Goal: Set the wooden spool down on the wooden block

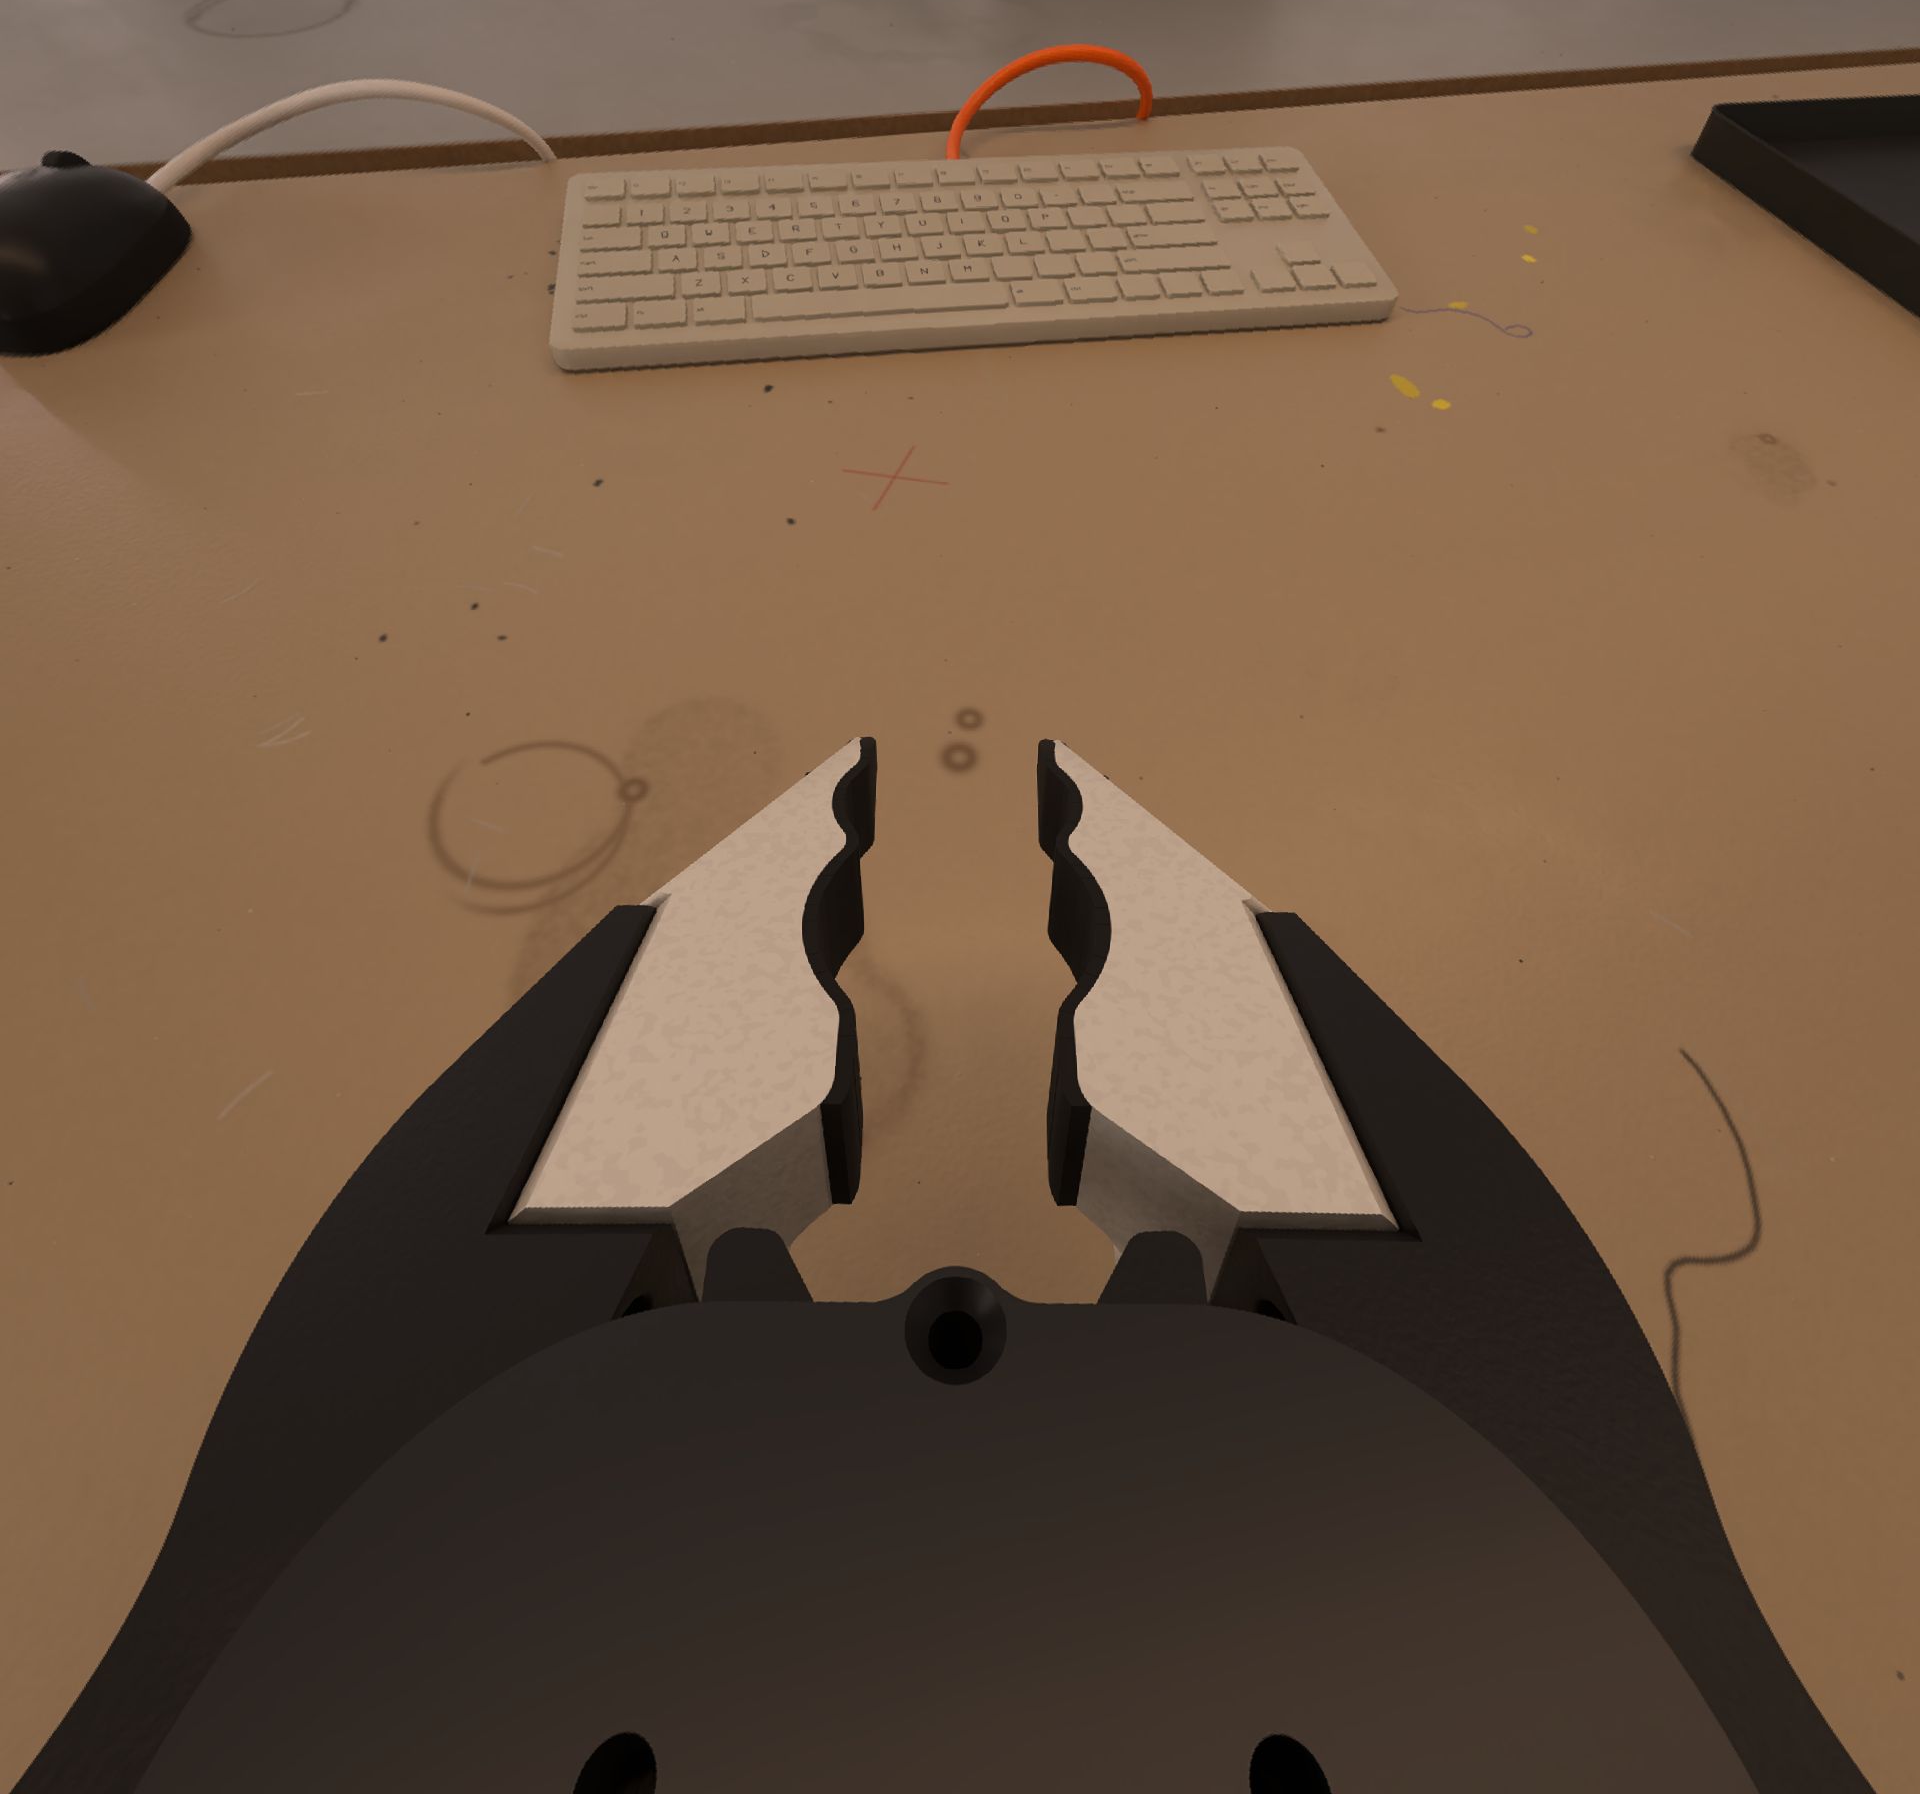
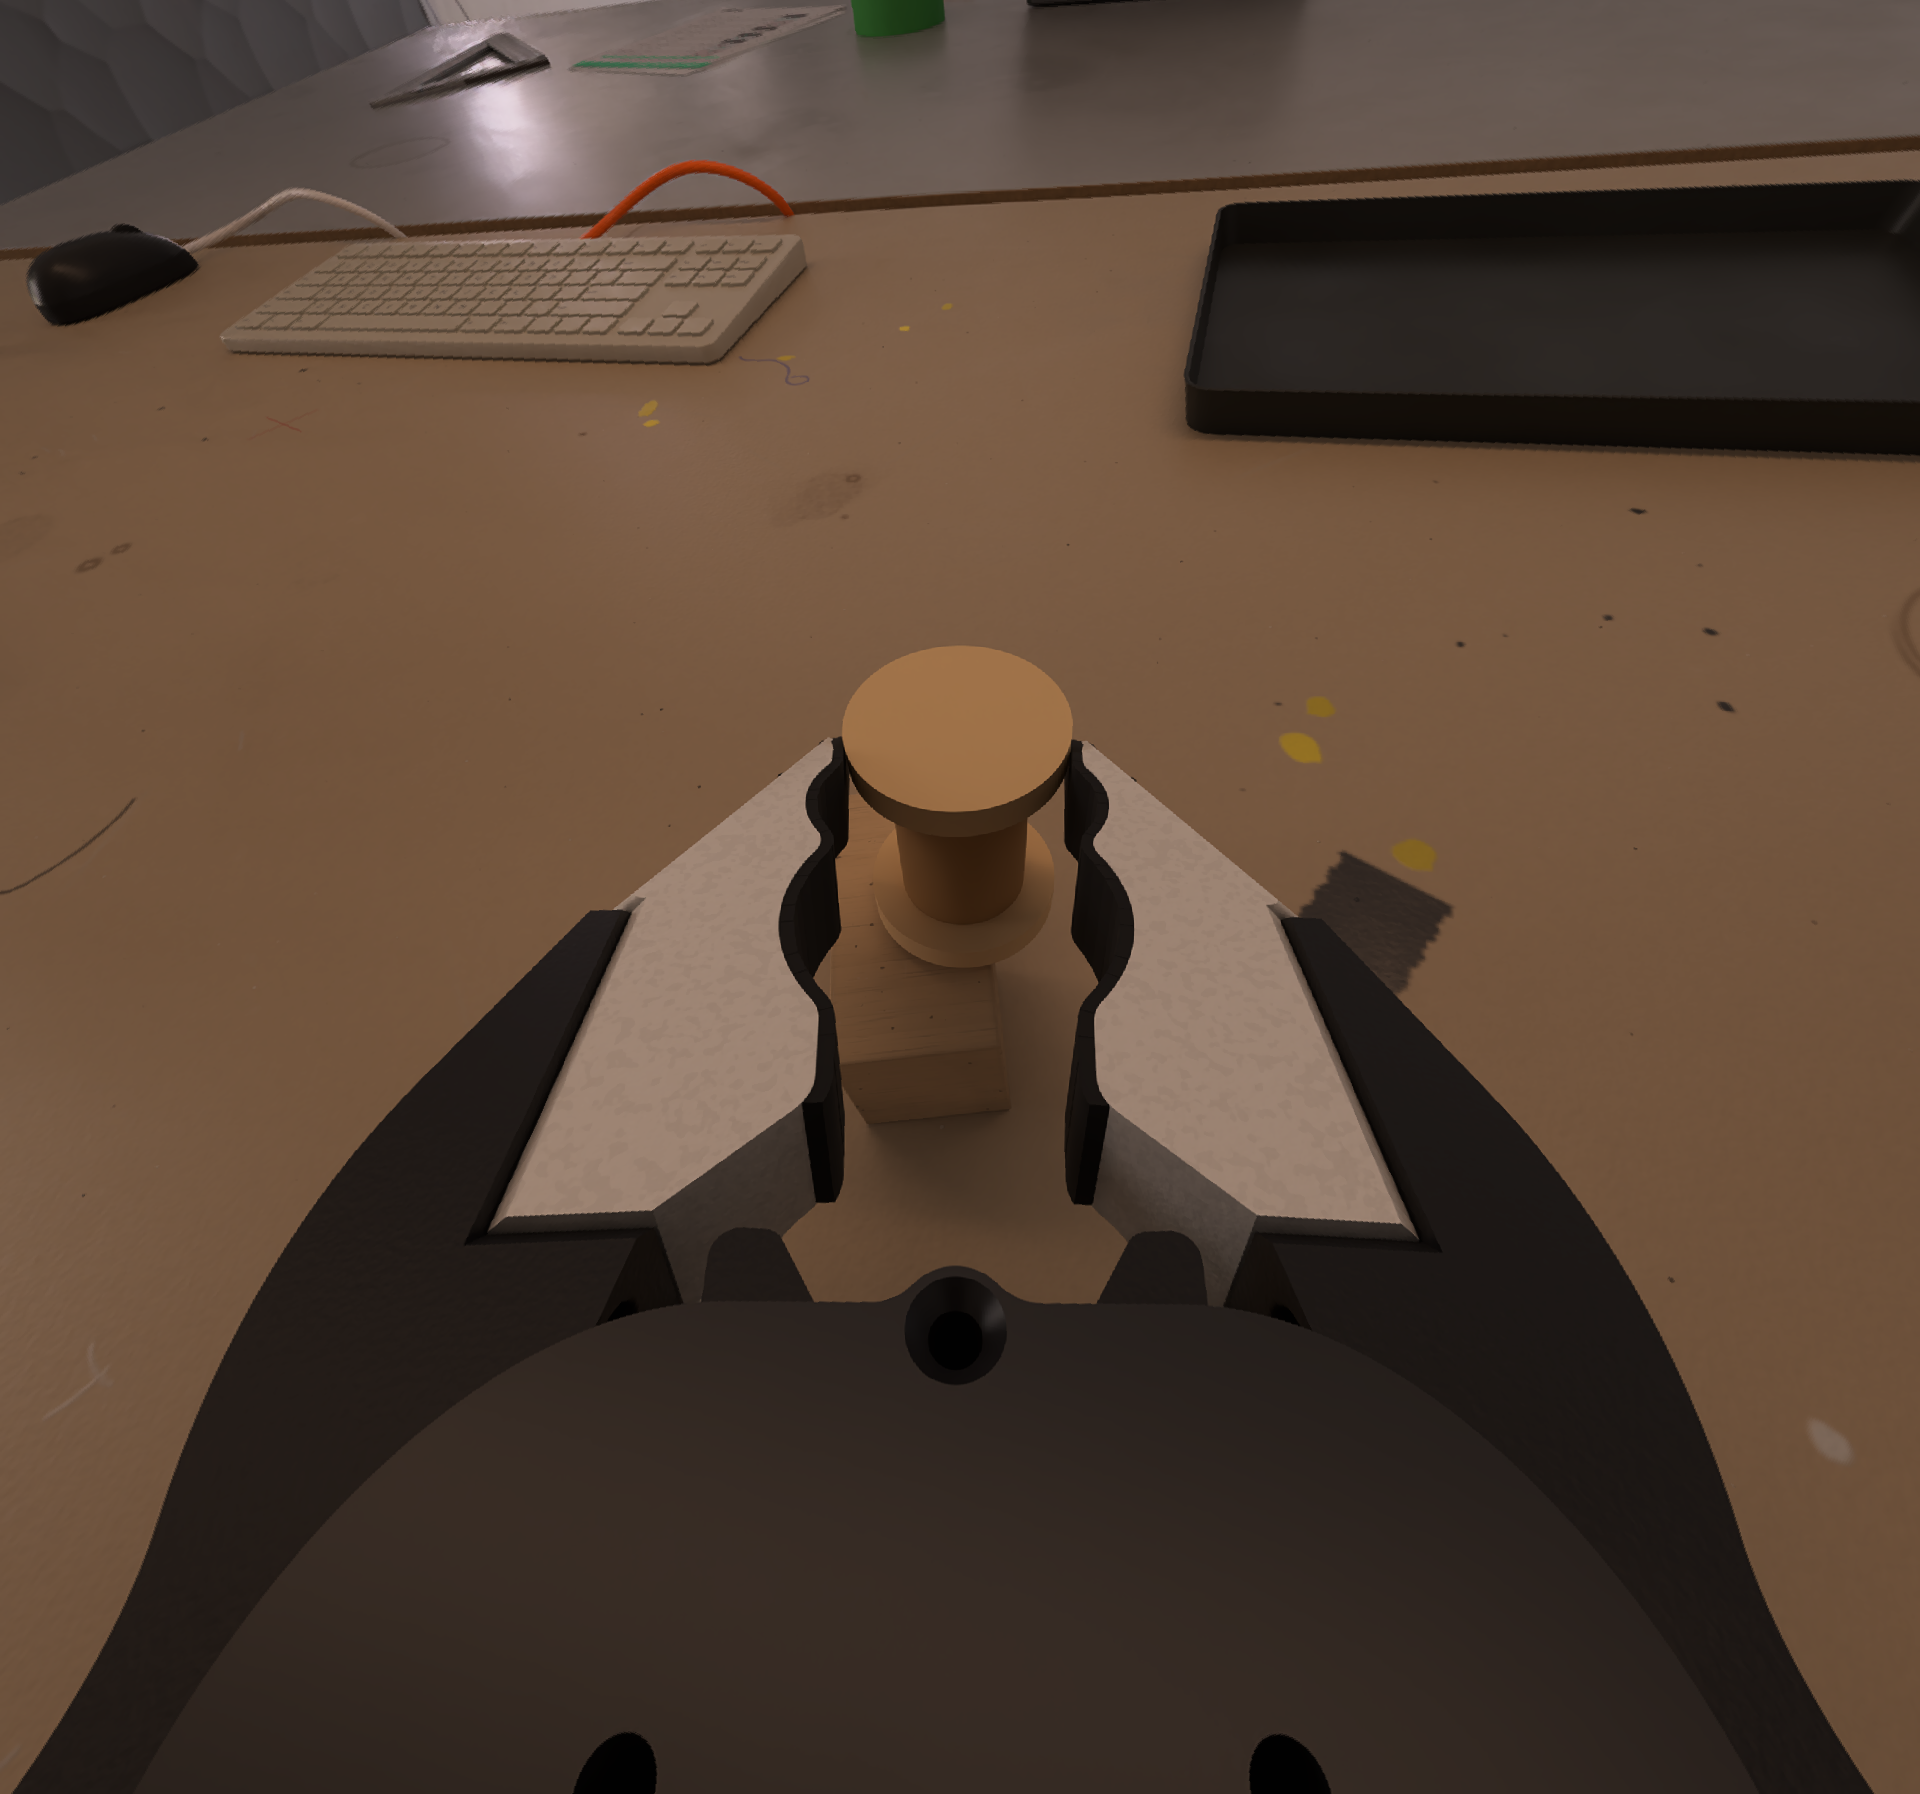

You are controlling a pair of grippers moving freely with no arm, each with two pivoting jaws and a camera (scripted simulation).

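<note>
Your left gripper (image 1: 957, 757) hangs over bare bench (image 1: 1351, 705), fingers apart with nothing between them. The keyboard (image 1: 966, 253) lies well ahead. Your right gripper (image 2: 956, 757) points slightly down, fingers closed on the spool's (image 2: 957, 788) top disc. The spool stands upright on the block (image 2: 920, 1048), the tray (image 2: 1558, 414) far right.
</note>
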